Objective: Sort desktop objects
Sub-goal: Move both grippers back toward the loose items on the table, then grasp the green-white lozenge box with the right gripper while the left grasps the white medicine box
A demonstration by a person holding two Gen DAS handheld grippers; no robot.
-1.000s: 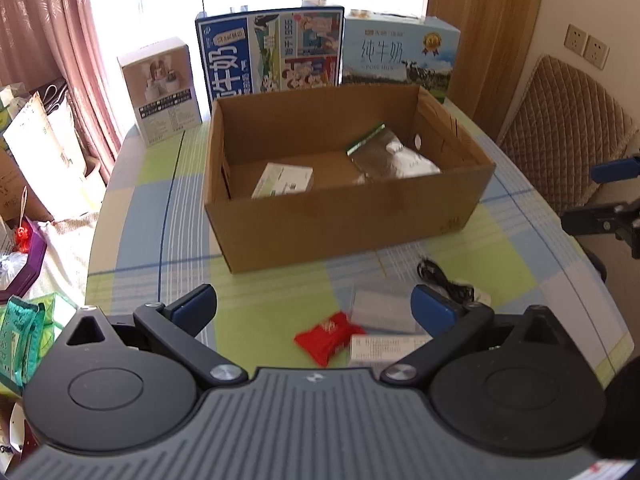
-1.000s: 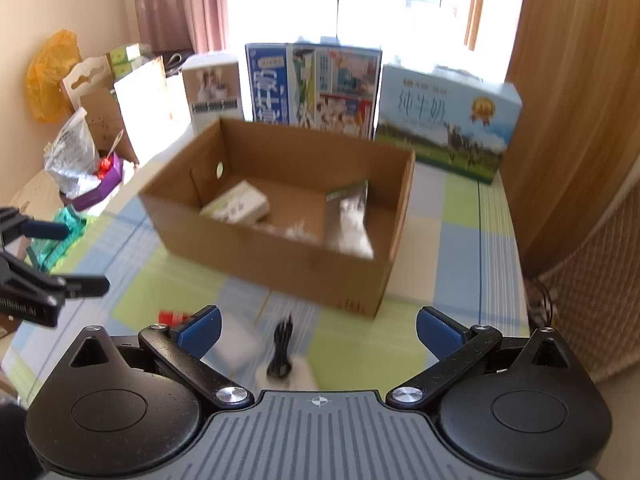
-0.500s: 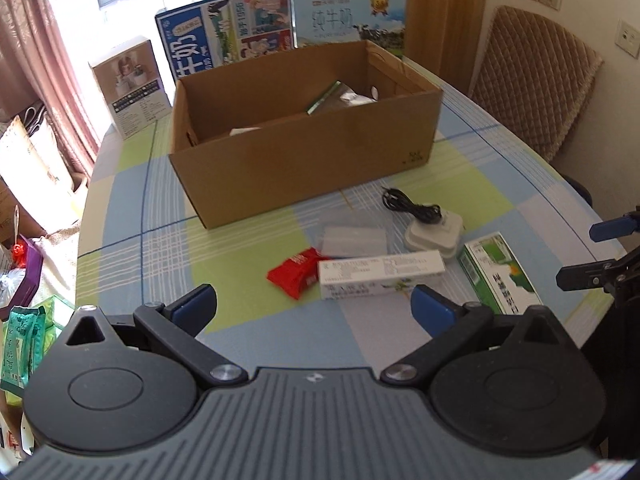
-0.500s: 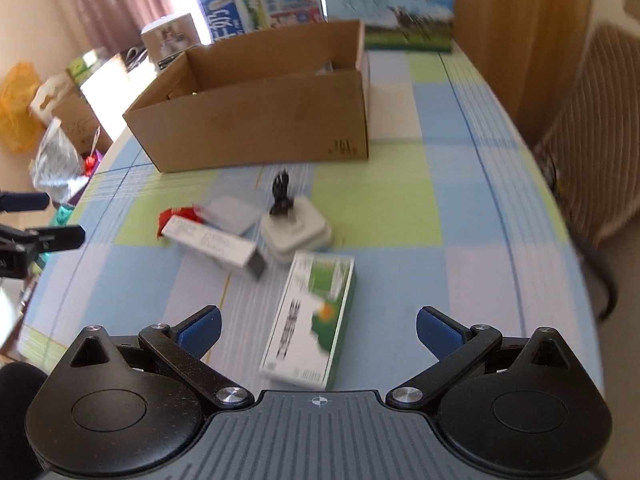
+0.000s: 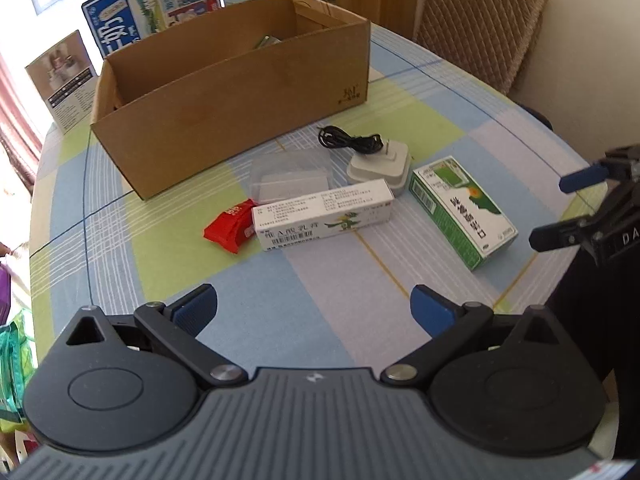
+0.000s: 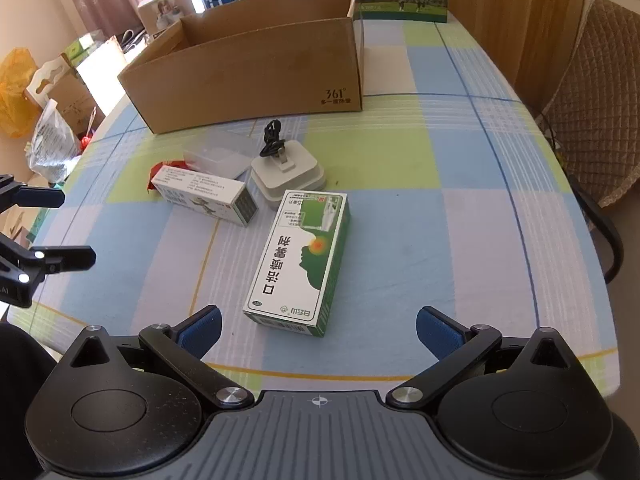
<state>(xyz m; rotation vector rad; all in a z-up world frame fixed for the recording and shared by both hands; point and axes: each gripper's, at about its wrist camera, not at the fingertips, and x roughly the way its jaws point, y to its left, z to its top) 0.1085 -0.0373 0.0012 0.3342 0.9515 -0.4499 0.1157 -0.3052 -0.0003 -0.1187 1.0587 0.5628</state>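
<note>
While both fingers stand wide apart and empty, I hold the right hand-held gripper [image 6: 318,326] over the green box [image 6: 300,258], left hand-held gripper [image 5: 314,306] near the table [image 5: 320,280] edge, the cardboard box [image 5: 240,100] awaiting them.

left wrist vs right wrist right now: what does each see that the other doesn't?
Left wrist only: something green and white inside the cardboard box, and the right gripper, open.
Right wrist only: the left gripper, open, plus the yellow bag off the table.
Both: box, red packet, white carton, clear case, charger, green carton.
</note>
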